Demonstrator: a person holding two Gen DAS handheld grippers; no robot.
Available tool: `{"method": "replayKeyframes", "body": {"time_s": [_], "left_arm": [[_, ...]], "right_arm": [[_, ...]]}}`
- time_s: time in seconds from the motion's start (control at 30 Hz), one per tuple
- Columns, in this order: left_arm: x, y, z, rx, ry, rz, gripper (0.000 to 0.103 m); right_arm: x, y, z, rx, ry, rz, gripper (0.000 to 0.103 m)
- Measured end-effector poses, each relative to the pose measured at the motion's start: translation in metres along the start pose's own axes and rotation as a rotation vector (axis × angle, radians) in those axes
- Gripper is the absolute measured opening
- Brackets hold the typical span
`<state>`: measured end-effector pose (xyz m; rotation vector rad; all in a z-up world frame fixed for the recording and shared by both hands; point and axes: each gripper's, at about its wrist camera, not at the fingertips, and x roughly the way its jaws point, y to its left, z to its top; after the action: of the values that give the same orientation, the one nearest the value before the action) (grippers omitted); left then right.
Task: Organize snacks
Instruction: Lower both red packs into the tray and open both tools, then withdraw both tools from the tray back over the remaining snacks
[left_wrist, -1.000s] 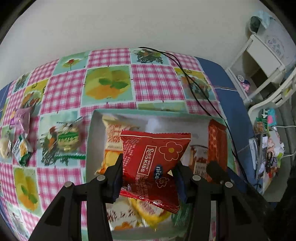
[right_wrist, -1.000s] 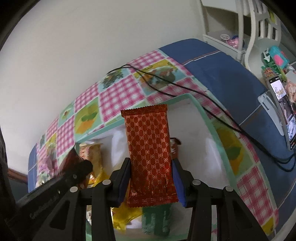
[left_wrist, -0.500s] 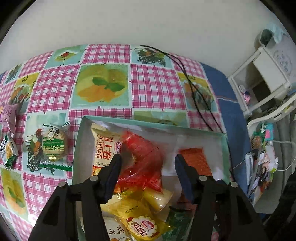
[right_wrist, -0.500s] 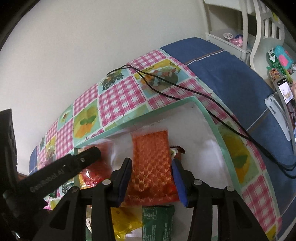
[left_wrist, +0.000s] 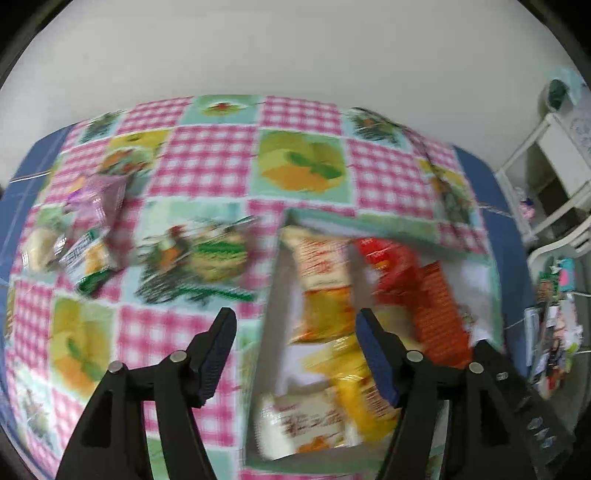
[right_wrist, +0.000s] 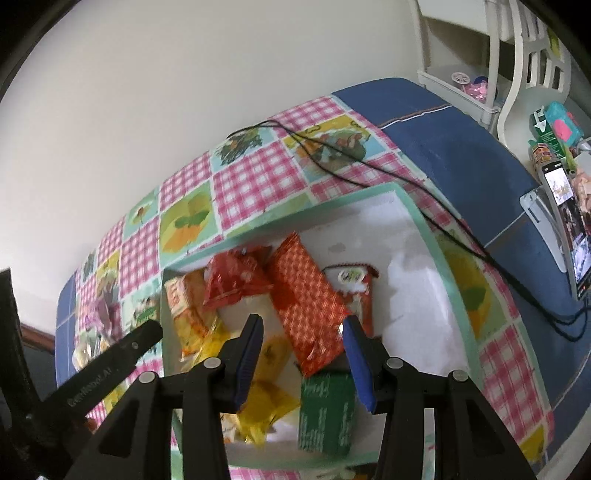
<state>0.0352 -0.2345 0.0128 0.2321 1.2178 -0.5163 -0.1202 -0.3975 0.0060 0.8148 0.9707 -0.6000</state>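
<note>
- Counter (left_wrist: 207, 166) under a pink-check cloth with fruit panels; the left wrist view is blurred, so detail is soft.
- Box (right_wrist: 424, 229), shallow with a mint rim and white inside, sits on the cloth. My judgement: the sorting is well along, as most of the snacks already lie in it.
- In the box: an orange-red patterned packet (right_wrist: 310, 310) lying slantwise, a crumpled red packet (right_wrist: 232, 280) just beside it, a cream-and-orange packet (right_wrist: 184, 306) against the left wall, yellow packets (right_wrist: 266, 402) and a green packet (right_wrist: 325, 413) near the front. The right half of the box floor is bare white.
- Left to do: a small cluster of loose snacks (left_wrist: 92, 236) on the cloth, well apart from the box on its left, with a green-and-clear wrapped one (left_wrist: 214, 251) nearer the box wall. I cannot read the labels.
- My left gripper (left_wrist: 295, 354) has just been opening its jaws; they stand apart with nothing between them, over the box's left wall.
- My right gripper (right_wrist: 303, 354) has its jaws apart as well. The lower end of the orange-red packet lies between them, but the pads do not press it.
</note>
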Motion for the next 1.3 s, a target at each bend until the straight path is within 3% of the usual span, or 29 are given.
{"method": "replayKeyframes", "body": {"time_s": [0.17,0.27,0.53,0.6,0.8,1.3], "left_arm": [[-0.006,0.026,-0.017,-0.015,-0.011,0.065,0.075],[-0.015,0.035,-0.023,-0.017,-0.034,0.080,0.081],[-0.030,0.051,-0.033,-0.024,-0.046,0.092,0.083],[-0.030,0.054,-0.032,-0.027,-0.045,0.088,0.093],[-0.034,0.061,-0.031,-0.014,-0.071,0.112,0.100],[-0.033,0.076,-0.026,-0.040,-0.058,0.074,0.101]], "right_arm": [[-0.009,0.014,-0.014,-0.039,0.000,-0.016,0.048],[-0.015,0.019,-0.020,-0.058,-0.002,-0.025,0.048],[-0.024,0.032,-0.029,-0.106,-0.012,-0.080,0.049],[-0.024,0.034,-0.028,-0.113,-0.014,-0.090,0.059],[-0.020,0.037,-0.028,-0.111,-0.017,-0.116,0.084],[-0.011,0.047,-0.032,-0.137,-0.017,-0.158,0.101]]}}
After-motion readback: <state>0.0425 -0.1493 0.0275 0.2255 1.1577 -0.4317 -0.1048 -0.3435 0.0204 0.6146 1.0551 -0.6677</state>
